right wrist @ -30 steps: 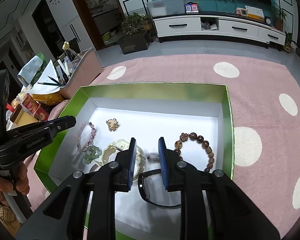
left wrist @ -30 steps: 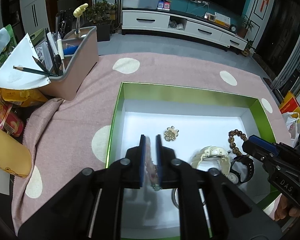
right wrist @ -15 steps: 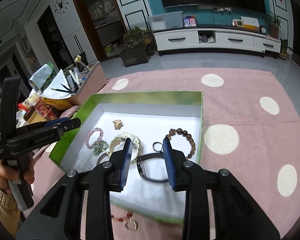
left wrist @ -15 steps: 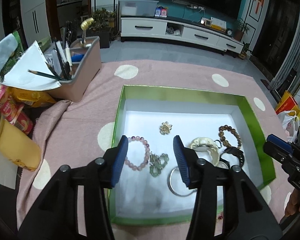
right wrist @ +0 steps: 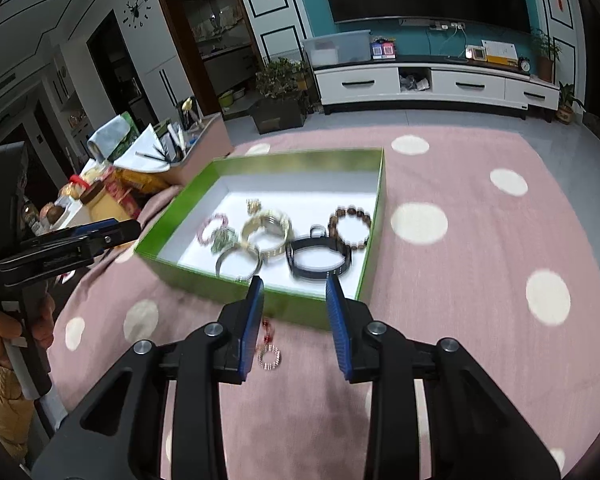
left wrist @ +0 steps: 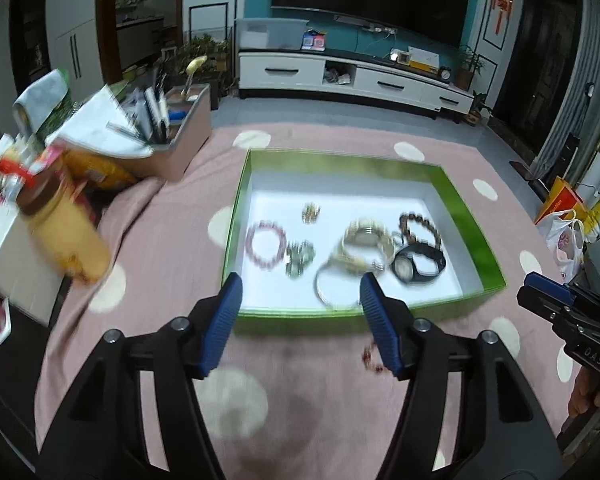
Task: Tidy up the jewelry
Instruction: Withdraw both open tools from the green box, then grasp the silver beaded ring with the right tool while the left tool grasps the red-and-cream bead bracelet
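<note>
The shallow green cardboard box with a white floor (right wrist: 374, 216) sits on the pink polka-dot cloth (right wrist: 480, 280) and collects the jewelry. Inside lie a pink bead bracelet (left wrist: 266, 242), a brown wooden bead bracelet (right wrist: 350, 222), a black wristwatch (left wrist: 418, 264), a silver bangle (right wrist: 238, 262) and a cream watch (right wrist: 266, 226), grouped close together. One small red-and-silver beaded piece (right wrist: 269, 350) rests on the cloth just outside the near wall of the box, so it probably awaits placement. The left gripper (left wrist: 300, 316) hangs above the near wall, fingers spread wide and empty. The right gripper (right wrist: 296, 328) hovers over the loose piece, fingers moderately apart, empty, angled down toward the cloth.
</note>
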Demonstrator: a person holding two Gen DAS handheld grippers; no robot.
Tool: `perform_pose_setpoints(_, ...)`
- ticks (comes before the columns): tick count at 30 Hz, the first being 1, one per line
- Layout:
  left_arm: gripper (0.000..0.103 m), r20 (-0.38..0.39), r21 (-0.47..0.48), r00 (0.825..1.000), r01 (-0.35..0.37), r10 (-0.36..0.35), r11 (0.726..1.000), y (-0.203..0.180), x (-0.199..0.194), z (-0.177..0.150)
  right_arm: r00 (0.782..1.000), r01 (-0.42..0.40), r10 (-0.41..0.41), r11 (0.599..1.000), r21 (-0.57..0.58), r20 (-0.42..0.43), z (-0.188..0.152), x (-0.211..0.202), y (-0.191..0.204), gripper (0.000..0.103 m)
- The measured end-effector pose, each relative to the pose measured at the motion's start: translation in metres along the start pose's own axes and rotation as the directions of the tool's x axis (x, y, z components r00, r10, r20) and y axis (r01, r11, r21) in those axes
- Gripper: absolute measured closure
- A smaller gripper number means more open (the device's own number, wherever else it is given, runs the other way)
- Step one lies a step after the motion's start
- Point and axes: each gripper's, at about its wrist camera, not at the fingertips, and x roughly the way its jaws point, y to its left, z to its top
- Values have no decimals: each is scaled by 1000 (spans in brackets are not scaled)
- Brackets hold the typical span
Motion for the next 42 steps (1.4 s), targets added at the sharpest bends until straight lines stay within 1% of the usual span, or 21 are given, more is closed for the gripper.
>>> perform_pose_setpoints(2,35,-17,0,1000,-9,9,1000,0,-4,-14,1000,4,-4,1000,-4,-11,-12,-2,3,65)
perform_pose_setpoints(6,25,-46,9,999,-23,24,1000,-5,-10,-38,999,5,-6,1000,-20,-53,-37,-2,11,64)
perform_pose_setpoints(7,23,-54,18,998,-27,28,999,-7,-11,-44,998,5,-6,1000,-22,-63,-42,-2,13,59)
perform_pose_setpoints(8,18,-58,22,998,-33,35,999,-9,-12,-50,998,7,-9,1000,-23,-70,-48,-2,15,51)
perform_pose_setpoints(9,15,-62,24,997,-33,35,999,-11,-13,-54,997,10,-11,1000,-21,-72,-51,-2,16,47)
perform_pose_setpoints(10,15,-70,29,997,-28,30,999,-13,-14,-60,997,13,-15,1000,-19,-73,-57,-3,18,43)
perform_pose_setpoints(12,11,-71,33,997,-34,36,999,-18,-17,-66,996,15,-17,1000,-19,-82,-63,-3,21,42)
perform_pose_setpoints(14,8,-67,42,997,-42,45,998,-21,-21,-72,996,26,-29,999,-25,-89,-68,-4,24,33)
perform_pose_setpoints(16,7,-59,49,997,-51,54,998,-25,-25,-77,995,43,-45,999,-33,-87,-71,-5,26,30)
perform_pose_setpoints(22,6,-68,37,996,-52,54,998,-28,-33,-88,995,43,-48,997,-58,-88,-77,-8,35,30)
perform_pose_setpoints(28,6,-87,18,995,-37,39,999,-27,-35,-96,995,38,-44,997,-65,-91,-78,-7,38,30)
perform_pose_setpoints(42,6,-116,29,991,-64,67,998,-27,-22,-103,991,47,-57,995,-86,-117,-81,9,40,30)
